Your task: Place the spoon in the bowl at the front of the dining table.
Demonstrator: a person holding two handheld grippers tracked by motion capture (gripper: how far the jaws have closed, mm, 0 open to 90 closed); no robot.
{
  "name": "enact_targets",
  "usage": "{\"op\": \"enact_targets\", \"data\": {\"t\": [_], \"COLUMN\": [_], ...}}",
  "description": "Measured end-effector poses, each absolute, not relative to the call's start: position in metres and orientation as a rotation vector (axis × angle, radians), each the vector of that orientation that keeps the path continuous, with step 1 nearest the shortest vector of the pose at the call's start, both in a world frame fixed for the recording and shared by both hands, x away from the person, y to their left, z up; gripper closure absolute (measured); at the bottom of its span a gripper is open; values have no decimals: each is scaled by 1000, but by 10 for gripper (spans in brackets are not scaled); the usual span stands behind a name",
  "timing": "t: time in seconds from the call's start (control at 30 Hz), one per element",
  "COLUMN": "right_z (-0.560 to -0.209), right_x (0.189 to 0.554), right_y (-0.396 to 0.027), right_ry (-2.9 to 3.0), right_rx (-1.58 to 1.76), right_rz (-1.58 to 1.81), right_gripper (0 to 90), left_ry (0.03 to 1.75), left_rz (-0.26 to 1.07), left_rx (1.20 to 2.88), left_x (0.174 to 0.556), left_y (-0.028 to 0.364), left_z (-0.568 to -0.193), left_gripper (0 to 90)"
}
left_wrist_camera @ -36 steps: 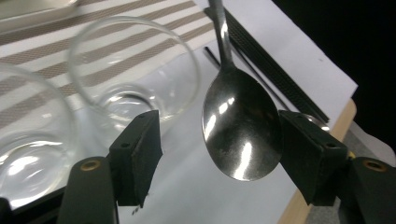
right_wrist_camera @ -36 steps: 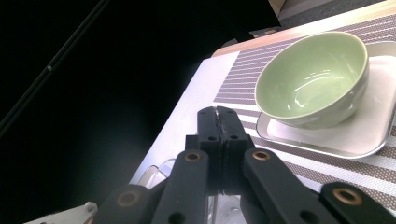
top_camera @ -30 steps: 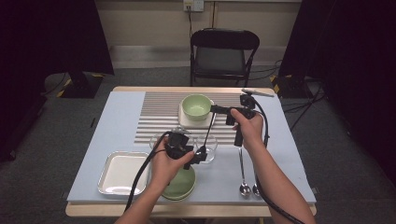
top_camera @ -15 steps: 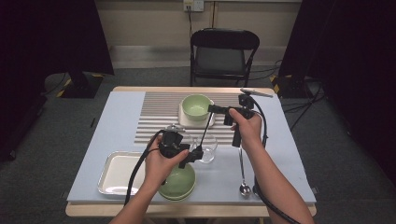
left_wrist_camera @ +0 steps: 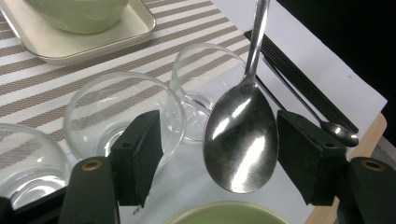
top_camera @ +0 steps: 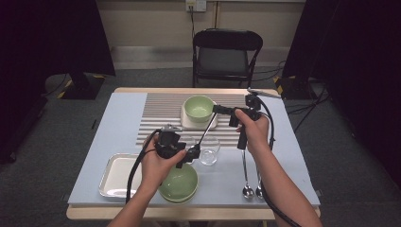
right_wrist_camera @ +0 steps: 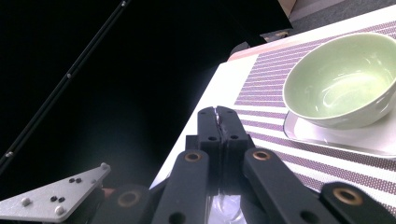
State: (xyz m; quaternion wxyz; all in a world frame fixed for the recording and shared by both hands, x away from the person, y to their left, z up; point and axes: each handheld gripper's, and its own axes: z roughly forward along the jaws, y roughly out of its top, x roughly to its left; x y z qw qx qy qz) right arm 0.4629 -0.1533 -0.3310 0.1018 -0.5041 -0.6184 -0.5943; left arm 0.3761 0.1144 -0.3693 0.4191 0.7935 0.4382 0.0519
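A: I have the right gripper (top_camera: 218,109) pressed together on the handle of a spoon (left_wrist_camera: 243,140), up over the striped mat (top_camera: 156,113) just beside the far green bowl (top_camera: 198,108). The spoon slants down from there to the left gripper (top_camera: 193,152).

B: And the left one?

A: Its jaws have just been opening and now stand spread. In the left gripper view the spoon's bowl hangs between the 2 pads, close to the right pad (left_wrist_camera: 303,158) and clear of the left one; I cannot tell whether it touches the right pad.

B: What crowds you there?

A: 3 clear glasses. The nearest glass (left_wrist_camera: 123,116) sits right behind the left pad, a second glass (left_wrist_camera: 205,79) stands beyond it behind the spoon, and a third glass (left_wrist_camera: 28,158) is at the view's left edge. Under the jaws, the rim of the near green bowl (top_camera: 178,183) shows.

B: Open room?

A: To the right, 2 more spoons (top_camera: 246,175) lie on the blue cloth (top_camera: 113,123), their bowls near the table's front edge. A metal tray (top_camera: 116,175) sits front-left, just beside the near bowl. Between the tray and the mat the cloth is bare, and the far-left corner is free too
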Motion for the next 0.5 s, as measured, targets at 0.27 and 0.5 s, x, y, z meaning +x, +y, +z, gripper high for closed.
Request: {"op": "enact_targets", "data": {"t": [0.27,0.5], "right_z": [-331,-333], "right_x": [461,460], "right_y": [-151,-146], "right_ry": [-1795,-1777], "right_rx": [-1496,-1508], "right_rz": [-1747,-1739], "right_gripper": [900,900], "left_ry": [1138,1155], "left_rz": [180,186], "left_rx": [1975,1957], "left_x": [378,378], "left_y": [128,137], "left_z": [-367,-367], "left_gripper": [328,328]}}
